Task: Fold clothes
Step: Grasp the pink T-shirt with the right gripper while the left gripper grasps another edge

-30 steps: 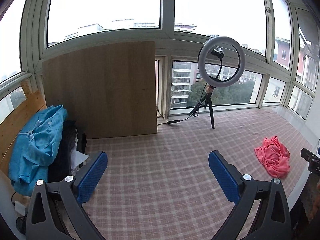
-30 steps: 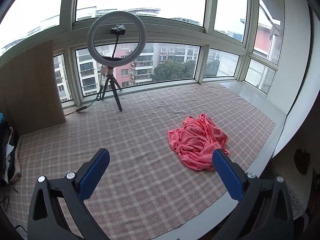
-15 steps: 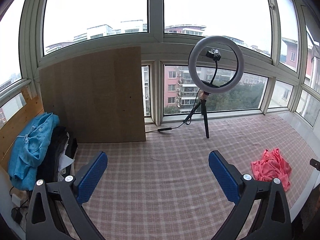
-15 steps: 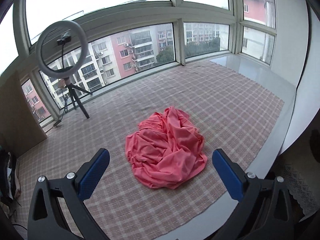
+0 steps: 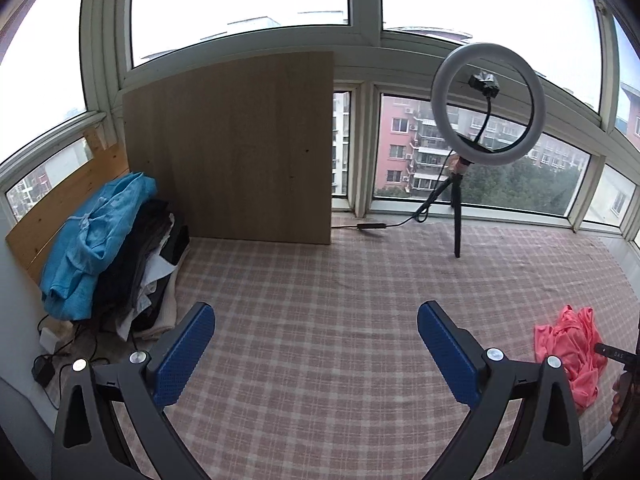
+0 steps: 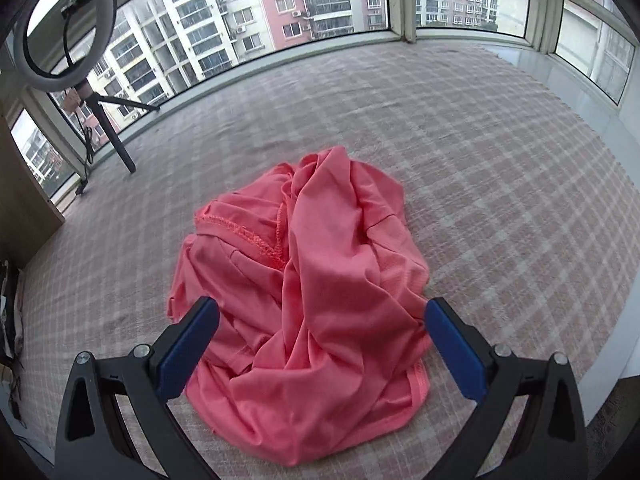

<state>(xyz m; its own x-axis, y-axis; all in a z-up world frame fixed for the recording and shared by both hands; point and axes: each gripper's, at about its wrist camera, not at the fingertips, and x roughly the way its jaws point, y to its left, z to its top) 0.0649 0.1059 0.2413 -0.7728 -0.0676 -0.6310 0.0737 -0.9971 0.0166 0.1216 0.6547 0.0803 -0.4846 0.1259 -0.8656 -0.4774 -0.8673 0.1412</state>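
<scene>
The right tool (image 6: 320, 344), its blue pads spread wide and grasping nothing, hangs low over a crumpled coral-pink garment (image 6: 304, 304), with one pad to each side of the heap. The left tool (image 5: 314, 350), likewise spread and empty-handed, is held well apart from it above bare plaid cloth; from that side the garment (image 5: 570, 350) appears as a small heap near the worktop's right edge. By every sign the folding has not begun: the garment lies bunched, a stitched hem showing on top, no edge laid flat, so it has yet to be gripped, spread out and folded. The worktop (image 6: 500, 168) is a broad ledge covered in pink-and-white checked fabric, set within a glazed bay overlooking apartment blocks. A ring light on a tripod (image 5: 486, 120) stands by the windows, beside a wooden board (image 5: 236, 148) propped upright. At the far left sits a pile of other clothes (image 5: 108, 256), topped with a blue one.
</scene>
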